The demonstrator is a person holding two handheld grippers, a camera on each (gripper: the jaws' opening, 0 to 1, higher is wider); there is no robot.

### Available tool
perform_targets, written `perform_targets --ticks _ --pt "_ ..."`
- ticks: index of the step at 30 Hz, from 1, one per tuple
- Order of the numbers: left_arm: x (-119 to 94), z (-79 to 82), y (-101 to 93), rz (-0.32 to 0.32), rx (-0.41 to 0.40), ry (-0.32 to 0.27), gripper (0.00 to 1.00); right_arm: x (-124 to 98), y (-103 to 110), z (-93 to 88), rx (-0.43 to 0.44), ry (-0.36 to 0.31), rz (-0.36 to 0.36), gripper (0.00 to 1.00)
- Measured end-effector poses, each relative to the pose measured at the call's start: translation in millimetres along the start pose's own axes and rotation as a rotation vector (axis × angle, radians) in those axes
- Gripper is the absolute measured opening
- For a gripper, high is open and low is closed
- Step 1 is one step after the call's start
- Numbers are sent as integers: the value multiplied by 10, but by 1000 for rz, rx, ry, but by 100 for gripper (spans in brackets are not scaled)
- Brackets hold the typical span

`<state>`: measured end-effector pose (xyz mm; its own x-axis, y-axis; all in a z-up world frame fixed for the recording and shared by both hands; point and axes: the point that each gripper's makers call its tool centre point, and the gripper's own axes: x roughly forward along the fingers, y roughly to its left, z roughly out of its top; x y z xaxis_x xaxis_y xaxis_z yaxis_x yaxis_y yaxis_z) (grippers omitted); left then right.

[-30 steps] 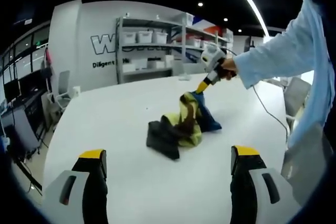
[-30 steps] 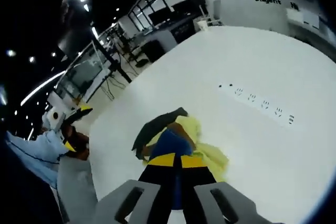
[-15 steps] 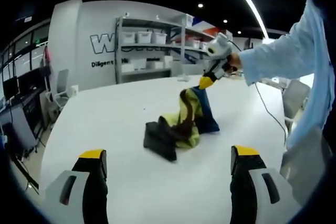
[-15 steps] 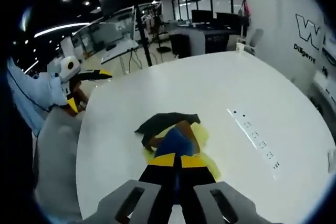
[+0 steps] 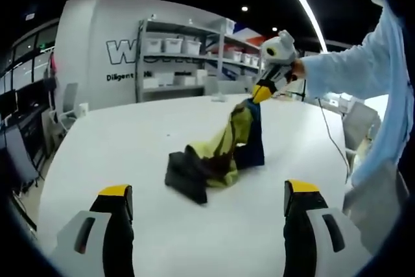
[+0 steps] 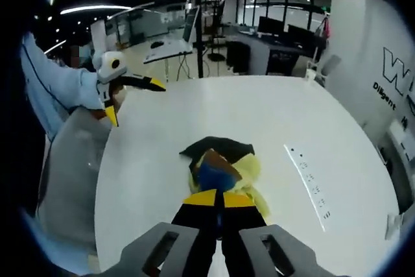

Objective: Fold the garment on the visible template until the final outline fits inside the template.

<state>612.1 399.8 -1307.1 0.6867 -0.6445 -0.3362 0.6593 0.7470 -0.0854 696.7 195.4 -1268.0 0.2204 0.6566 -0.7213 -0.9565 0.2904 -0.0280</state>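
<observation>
On the round white bench (image 5: 117, 147), right hand-held gripper (image 5: 260, 93) pinches the garment's (image 5: 217, 154) blue edge and holds it up (soft, crumpled yellow/black/blue cloth, rest heaped on the top), w/ left hand-held gripper (image 5: 202, 194) well apart, jaws spread, empty.

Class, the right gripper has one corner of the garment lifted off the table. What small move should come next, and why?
Probably bring the open left gripper forward to pinch a free edge of the garment. The right gripper is shut on its top corner, and the rest hangs bunched on the white table, so a second hold should help spread it flat.
</observation>
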Motion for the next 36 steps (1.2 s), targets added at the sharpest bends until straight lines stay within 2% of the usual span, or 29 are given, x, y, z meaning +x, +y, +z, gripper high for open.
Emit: perform_targets --ticks 6,11,21,30,35,36 --pt "140 -16 -48 -32 -9 -5 93 -88 54 -59 -10 16 -18 0" --pt "312 -46 -165 -75 -9 4 92 -133 78 -162 9 26 -31 0" --pt "675 -123 -313 -150 16 2 84 -184 94 -305 43 41 -50 0" --pt "929 -100 -398 -218 115 -22 63 -216 65 -344 68 42 -58 0" --pt "1163 -278 -399 -247 188 45 49 -211 67 -349 74 44 -58 0" --pt "1211 -323 -399 -256 225 60 48 -210 68 -353 75 45 -57 0"
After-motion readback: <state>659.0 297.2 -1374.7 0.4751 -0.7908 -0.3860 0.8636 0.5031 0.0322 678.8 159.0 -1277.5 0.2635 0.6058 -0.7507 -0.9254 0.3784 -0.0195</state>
